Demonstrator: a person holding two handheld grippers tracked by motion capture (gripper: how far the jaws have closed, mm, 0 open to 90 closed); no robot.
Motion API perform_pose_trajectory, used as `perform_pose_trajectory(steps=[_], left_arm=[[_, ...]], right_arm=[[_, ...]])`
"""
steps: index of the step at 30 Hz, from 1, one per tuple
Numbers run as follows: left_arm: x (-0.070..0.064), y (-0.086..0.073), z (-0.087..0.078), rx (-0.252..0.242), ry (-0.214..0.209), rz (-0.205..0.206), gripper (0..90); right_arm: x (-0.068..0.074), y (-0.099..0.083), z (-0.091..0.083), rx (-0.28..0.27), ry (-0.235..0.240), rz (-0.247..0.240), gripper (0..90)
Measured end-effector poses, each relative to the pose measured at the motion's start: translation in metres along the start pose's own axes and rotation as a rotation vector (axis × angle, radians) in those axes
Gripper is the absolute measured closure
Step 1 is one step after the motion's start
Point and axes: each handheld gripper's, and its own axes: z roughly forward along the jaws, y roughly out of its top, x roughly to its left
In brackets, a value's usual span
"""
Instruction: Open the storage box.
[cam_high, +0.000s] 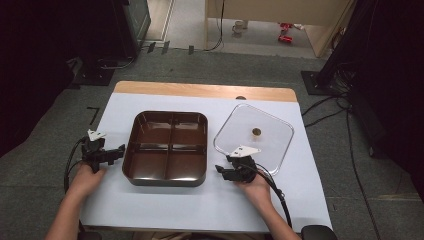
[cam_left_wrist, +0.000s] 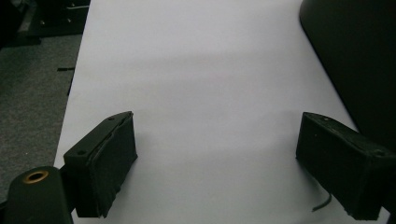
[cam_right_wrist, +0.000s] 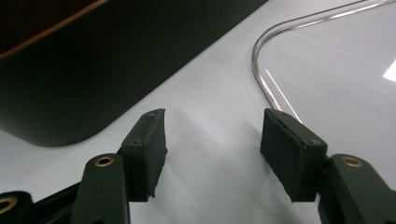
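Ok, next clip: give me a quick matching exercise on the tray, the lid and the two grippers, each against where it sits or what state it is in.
Things:
1. brown tray
2. clear lid
3. left gripper
4. right gripper

Places or states:
A. jaws open, just short of the lid's near corner
B. lies flat on the table's right part
C. four compartments, all bare, in the middle of the table
D. jaws open over bare table, left of the tray

Pairs: 1-C, 2-B, 3-D, 4-A

brown four-compartment tray (cam_high: 166, 176): empty, mid-table | clear lid (cam_high: 272, 140): flat, just right of tray
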Motion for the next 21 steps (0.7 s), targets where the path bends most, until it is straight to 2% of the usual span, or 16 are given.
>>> perform_pose_trajectory(steps=[4,6,7,8,10,12,21], left_arm=[[0.000,0.000,0.000,0.000,0.000,0.000,12.1],[0.000,0.000,0.000,0.000,0.000,0.000,12.1],[0.000,0.000,0.000,0.000,0.000,0.001,12.1],[0.000,0.000,0.000,0.000,0.000,0.001,12.1],[0.000,0.000,0.000,0.000,0.000,0.001,12.1],[0.000,0.000,0.000,0.000,0.000,0.001,12.1],[0.000,0.000,0.000,0.001,0.000,0.001,12.1]], right_arm=[[0.002,-0.001,0.001,-0.011,-0.007,-0.004,39.0],[0.003,-0.001,0.002,-0.009,-0.017,-0.022,37.3],[0.008,-0.002,0.003,-0.001,-0.034,-0.058,34.3],[0.008,-0.002,0.003,-0.001,-0.034,-0.058,34.3],[0.013,-0.002,0.004,0.008,-0.063,-0.100,33.5],[0.011,-0.002,0.004,0.008,-0.050,-0.085,33.4],[0.011,-0.002,0.004,0.009,-0.056,-0.093,33.3]])
